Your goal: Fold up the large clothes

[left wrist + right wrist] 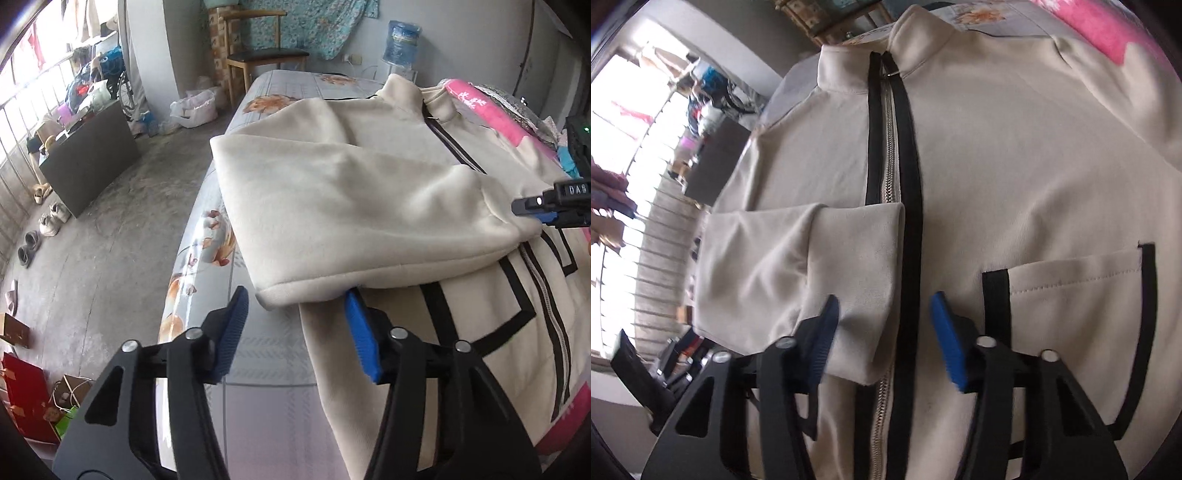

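We see cream zip jacket (997, 166) flat on floral bed (266, 354), one sleeve (351, 206) folded across chest. Left gripper (295, 325) half-wide, empty, at sleeve edge. Right gripper (882, 325) half-wide, empty, over zipper (886, 147). Likely next: fold other side inward.

Left gripper (295, 328): black linkage arms, silver pivot pins. Blue ribbed pads (364, 338) line the fingers. Right gripper (884, 328) identical.

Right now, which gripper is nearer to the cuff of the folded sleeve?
Right. The right gripper hangs just over the cuff beside the zipper; the left gripper is at the jacket's side edge.
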`<state>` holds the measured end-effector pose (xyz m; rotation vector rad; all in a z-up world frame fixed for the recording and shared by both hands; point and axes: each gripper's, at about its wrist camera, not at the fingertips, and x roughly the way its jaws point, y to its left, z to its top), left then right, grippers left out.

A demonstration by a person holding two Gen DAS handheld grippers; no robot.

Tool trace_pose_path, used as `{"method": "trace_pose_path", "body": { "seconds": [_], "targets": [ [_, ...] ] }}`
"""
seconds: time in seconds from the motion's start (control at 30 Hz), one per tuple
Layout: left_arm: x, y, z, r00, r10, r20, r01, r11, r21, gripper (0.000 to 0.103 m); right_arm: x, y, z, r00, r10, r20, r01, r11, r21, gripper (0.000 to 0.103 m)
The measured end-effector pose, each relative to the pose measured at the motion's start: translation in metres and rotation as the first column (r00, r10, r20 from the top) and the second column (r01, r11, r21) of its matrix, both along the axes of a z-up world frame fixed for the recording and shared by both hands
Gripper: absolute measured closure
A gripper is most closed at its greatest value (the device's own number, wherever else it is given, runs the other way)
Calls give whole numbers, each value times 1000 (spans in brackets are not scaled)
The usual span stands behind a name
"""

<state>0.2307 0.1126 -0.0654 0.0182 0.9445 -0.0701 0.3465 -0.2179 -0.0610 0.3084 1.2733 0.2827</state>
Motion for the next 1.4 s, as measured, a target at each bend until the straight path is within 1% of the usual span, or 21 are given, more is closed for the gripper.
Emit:
{"method": "trace_pose_path", "body": {
  "seconds": [0.07,0.17,0.23,0.37,0.43,0.5,0.53,0.57,0.67,0.73,0.83,0.87,0.9,0.93,1.0,1.07,1.17,1.23,1.3,1.33,1.4],
  "targets": [
    [4,2,-2,1000,0,3,0,1000,-9,56,0,7,0,1000,28,2,-28,999,-25,77],
    [12,1,-5,1000,8,6,-8,1000,-16,57,0,20,4,997,71,14,-70,994,-82,90],
    [14,2,-6,1000,15,11,-14,1000,-25,58,0,26,9,995,96,28,-93,990,-102,94],
    [19,2,-6,1000,25,13,-24,999,-42,59,0,20,16,996,79,40,-76,994,-77,95],
    [19,1,-6,1000,24,14,-24,999,-37,59,2,12,16,998,50,23,-49,998,-46,92],
    [18,2,-6,1000,23,14,-23,999,-32,59,4,6,14,999,33,15,-33,999,-37,76],
    [18,1,-6,1000,23,14,-23,999,-31,59,4,5,14,999,25,19,-25,999,-39,63],
    [18,1,-6,1000,24,14,-23,999,-28,59,6,5,13,999,20,26,-19,999,-46,60],
    [17,0,-6,1000,25,12,-25,999,-22,59,12,8,6,999,34,18,-33,999,-26,60],
    [18,0,-7,1000,27,13,-26,999,-22,59,14,15,1,998,61,20,-60,997,-46,60],
    [18,1,-7,1000,27,13,-27,999,-21,59,13,26,4,994,102,45,-95,986,-136,83],
    [18,1,-7,1000,27,14,-27,999,-23,59,13,29,6,992,109,56,-99,981,-168,88],
    [18,1,-7,1000,26,13,-26,999,-25,59,13,31,9,991,116,64,-103,977,-188,98],
    [18,1,-7,1000,26,13,-25,999,-25,59,13,31,12,990,118,73,-104,980,-170,99],
    [18,0,-7,1000,26,14,-25,999,-21,59,15,33,27,986,121,111,-103,983,-155,100],
    [18,-2,-6,1000,27,13,-26,999,-19,59,19,36,49,976,125,180,-98,984,-149,100],
    [18,-3,-6,1000,23,12,-23,1000,-19,55,27,28,98,947,89,309,-58,992,-109,101],
    [17,-5,-5,1000,18,16,-18,1000,-10,53,31,10,131,914,32,405,10,995,-102,101],
    [16,-6,-4,1000,21,18,-21,1000,12,53,34,-15,151,881,-40,471,101,989,-105,101],
    [16,-5,-5,1000,22,18,-23,1000,14,53,38,-33,155,870,-91,485,153,984,-91,101],
    [16,-4,-5,1000,24,14,-24,1000,12,53,43,-61,148,869,-157,469,221,972,-83,101]
  ]
}}
